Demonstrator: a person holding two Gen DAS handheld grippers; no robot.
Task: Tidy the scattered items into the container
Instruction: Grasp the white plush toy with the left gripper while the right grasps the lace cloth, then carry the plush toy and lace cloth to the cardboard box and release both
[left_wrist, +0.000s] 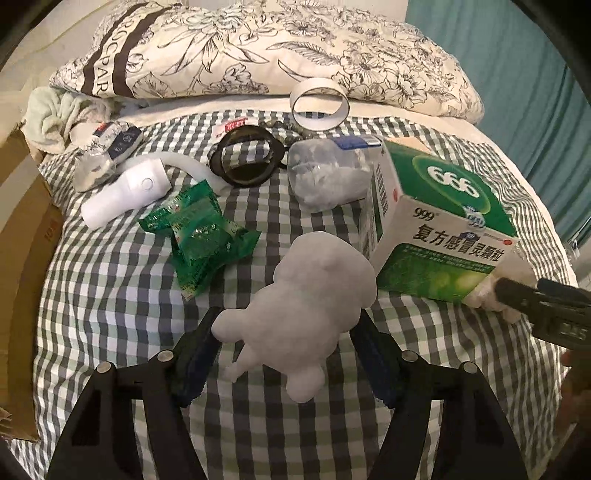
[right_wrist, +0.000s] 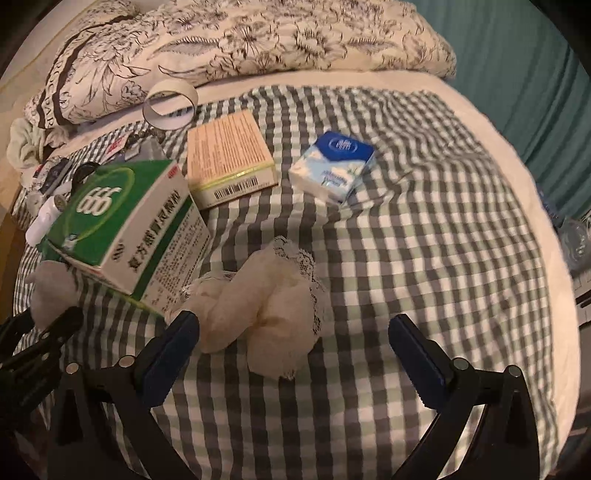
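The left hand-held gripper (left_wrist: 286, 354) stands open around a white plush toy (left_wrist: 306, 299) lying on the checked bed (left_wrist: 110, 295), fingers either side, not visibly pressing. The right hand-held gripper (right_wrist: 295, 350) gapes wide, holding nothing; a cream lace-trimmed cloth bundle (right_wrist: 266, 310) lies between its fingers, nearer the left one, with the green medicine box (right_wrist: 125, 225) just beyond to its left.

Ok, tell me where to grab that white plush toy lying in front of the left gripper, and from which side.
Grip the white plush toy across its narrow body, just below the wide head. Come straight forward from the near side: the left gripper already straddles it there, with its open fingers on either flank. The thin limbs seem too floppy to hold.
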